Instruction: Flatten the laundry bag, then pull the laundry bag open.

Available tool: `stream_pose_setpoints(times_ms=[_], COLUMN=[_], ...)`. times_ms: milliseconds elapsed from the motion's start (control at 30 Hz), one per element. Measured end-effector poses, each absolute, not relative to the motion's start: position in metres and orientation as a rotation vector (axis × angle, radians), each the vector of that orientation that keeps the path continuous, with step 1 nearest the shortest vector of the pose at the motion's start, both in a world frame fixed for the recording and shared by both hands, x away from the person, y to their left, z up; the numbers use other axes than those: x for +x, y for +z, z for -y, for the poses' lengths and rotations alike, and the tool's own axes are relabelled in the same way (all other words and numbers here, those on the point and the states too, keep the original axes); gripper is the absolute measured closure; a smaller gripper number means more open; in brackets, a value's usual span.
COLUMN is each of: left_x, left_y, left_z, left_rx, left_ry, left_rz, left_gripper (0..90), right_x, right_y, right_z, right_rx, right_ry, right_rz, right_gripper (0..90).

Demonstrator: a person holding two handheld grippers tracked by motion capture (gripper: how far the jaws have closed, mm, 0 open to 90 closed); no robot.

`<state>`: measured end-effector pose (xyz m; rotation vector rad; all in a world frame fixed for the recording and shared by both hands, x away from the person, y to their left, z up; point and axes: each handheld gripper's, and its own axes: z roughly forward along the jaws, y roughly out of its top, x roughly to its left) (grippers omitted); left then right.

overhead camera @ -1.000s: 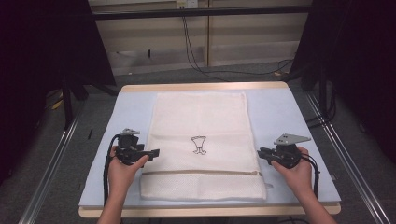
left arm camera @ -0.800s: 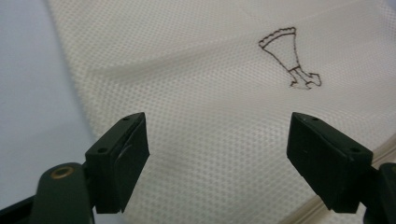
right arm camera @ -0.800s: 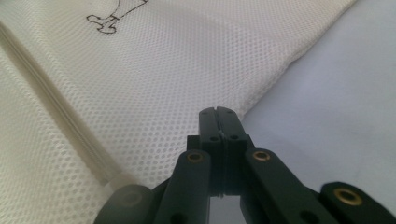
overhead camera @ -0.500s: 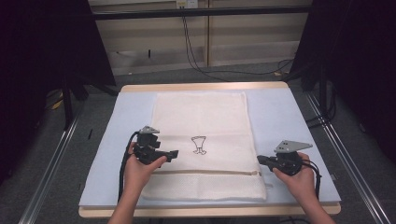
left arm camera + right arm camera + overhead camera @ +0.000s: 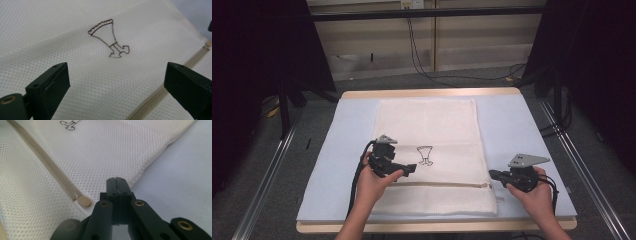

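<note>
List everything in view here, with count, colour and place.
mesh bag: one, cream, middle of the mat
emblem: one, dark outline, on the bag's middle
zip: one, beige, across the bag's near part
zip tab: one, tan, at the zip's right end
mat: one, pale blue, covering the table
table: one, wood edge
cables: dark, on the floor beyond the table
left gripper: black, open, over the bag beside the emblem
right gripper: black, shut, at the bag's right edge near the tab
hands: two, at the near edge
</note>
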<state>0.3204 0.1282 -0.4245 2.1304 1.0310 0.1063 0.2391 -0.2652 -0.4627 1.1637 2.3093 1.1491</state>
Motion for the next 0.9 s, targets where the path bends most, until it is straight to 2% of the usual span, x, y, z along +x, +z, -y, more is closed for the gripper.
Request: stream_pose_setpoints(times_ms=[133, 900], left_x=[0.319, 0.303], left_y=[-0.424, -0.432], left_z=[-0.116, -0.045], left_rx=[2.139, 2.188], left_ry=[0.059, -0.038], left_rz=[-1.011, -0.877], left_gripper=[6.8, 3.6], right_x=[0.238, 0.239], right_y=[-0.463, -0.464], right_z=[0.263, 0.263], right_rx=[1.159, 1.153], right_ry=[1.148, 1.154], right_rz=[-2.313, -2.318], right_gripper=[90.0, 90.0])
